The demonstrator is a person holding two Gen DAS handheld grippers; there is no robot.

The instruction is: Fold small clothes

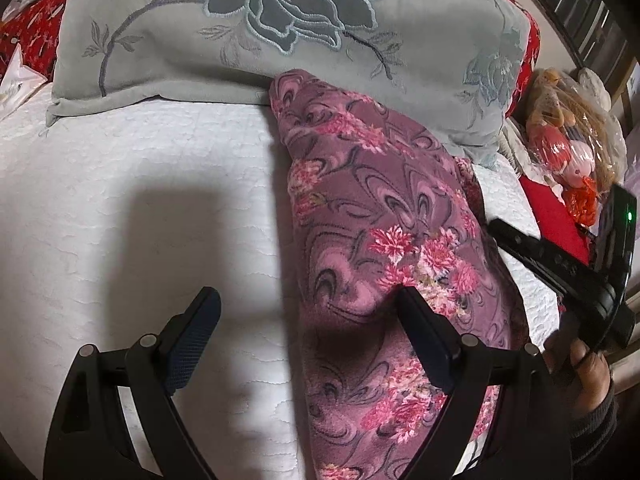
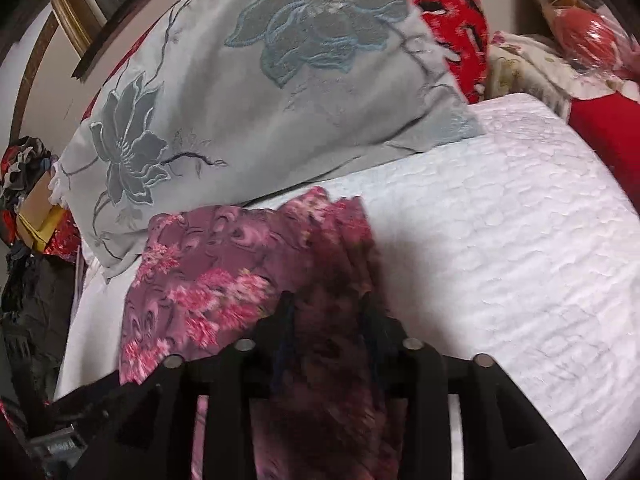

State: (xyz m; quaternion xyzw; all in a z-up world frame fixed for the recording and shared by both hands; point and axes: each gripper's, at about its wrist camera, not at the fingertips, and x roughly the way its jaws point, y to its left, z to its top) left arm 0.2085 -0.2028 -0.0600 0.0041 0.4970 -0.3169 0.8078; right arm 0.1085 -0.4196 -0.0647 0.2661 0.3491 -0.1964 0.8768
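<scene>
A purple garment with pink flowers [image 1: 384, 232] lies in a long folded strip on the white quilted bed [image 1: 140, 200]. My left gripper [image 1: 308, 300] is open wide and empty; its right finger hovers over the garment's near part, its left finger over bare quilt. In the right wrist view my right gripper [image 2: 328, 312] holds a bunched fold of the same garment [image 2: 208, 264] between its narrowly spaced fingers. The right gripper's body [image 1: 580, 272] shows at the right edge of the left wrist view, held by a hand.
A grey pillow with embroidered flowers [image 1: 240, 40] lies behind the garment, touching its far end. Red floral bedding [image 1: 36, 32] sits behind it. Plastic-wrapped toys [image 1: 568, 128] and a red cushion [image 2: 608, 132] lie at the right. Clutter and a box [image 2: 32, 208] stand left of the bed.
</scene>
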